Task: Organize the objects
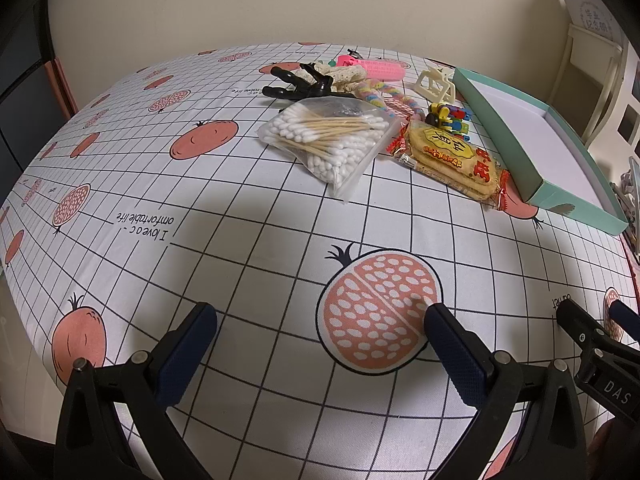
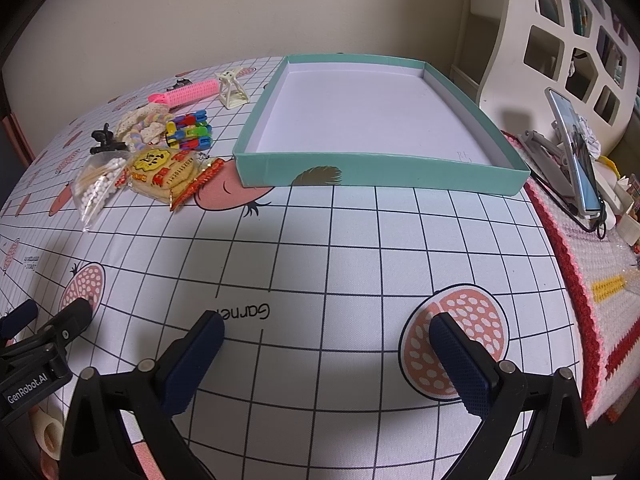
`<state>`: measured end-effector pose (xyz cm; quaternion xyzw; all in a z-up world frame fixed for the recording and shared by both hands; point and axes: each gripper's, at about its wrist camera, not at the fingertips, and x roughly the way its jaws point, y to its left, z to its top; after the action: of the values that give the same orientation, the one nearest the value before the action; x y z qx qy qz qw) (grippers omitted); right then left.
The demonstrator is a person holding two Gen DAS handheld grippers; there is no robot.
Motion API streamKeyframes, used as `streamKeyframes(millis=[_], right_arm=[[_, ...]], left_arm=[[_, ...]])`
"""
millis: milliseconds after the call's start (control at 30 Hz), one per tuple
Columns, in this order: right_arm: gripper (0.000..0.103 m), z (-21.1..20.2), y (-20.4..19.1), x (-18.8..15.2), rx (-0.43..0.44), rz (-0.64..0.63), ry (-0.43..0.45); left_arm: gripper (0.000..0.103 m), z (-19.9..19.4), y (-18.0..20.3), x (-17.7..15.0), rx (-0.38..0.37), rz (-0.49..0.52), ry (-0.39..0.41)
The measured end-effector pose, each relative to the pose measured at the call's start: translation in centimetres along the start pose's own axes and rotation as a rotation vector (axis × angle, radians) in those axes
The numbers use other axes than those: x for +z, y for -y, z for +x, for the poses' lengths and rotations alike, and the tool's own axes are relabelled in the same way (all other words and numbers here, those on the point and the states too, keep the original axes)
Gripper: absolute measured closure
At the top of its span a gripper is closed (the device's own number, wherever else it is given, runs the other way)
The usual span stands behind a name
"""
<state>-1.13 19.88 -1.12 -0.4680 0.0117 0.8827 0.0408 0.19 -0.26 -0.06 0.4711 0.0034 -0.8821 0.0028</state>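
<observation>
Both claws hover empty, jaws spread wide: the left claw (image 1: 320,322) faces the clutter, the right claw (image 2: 326,334) faces the teal box (image 2: 376,168). The cracker packet (image 1: 452,156) lies just left of that box, long axis roughly parallel to its side wall; the left claw looks nearer.

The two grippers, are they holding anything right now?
No, nothing. The left gripper and the right gripper are both open over the tablecloth, with only cloth between their fingers. The cotton swabs lie untouched.
</observation>
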Motion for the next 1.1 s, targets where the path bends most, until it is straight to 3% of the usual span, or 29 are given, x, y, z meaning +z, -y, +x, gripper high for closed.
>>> streamKeyframes(millis=[333,567,767,1100], right_arm=[[0.0,0.0,0.2,0.3,0.005,-0.01,0.0],[0.0,-1.6,-0.7,1.5,0.01,-0.048,0.067],[0.0,-3.2,-2.4,4.4,0.05,-0.117,0.106],[0.0,-4.2,-4.0,9.2,0.117,-0.155,0.117]], left_arm=[[0.0,0.0,0.0,0.0,0.0,-0.001,-0.008],[0.0,-0.5,-1.0,1.1,-0.033,-0.067,-0.028],[0.0,-1.4,-1.3,4.4,-0.008,-0.053,-0.044],[0.0,-0.8,-3.1,10.3,-0.068,-0.108,-0.162]])
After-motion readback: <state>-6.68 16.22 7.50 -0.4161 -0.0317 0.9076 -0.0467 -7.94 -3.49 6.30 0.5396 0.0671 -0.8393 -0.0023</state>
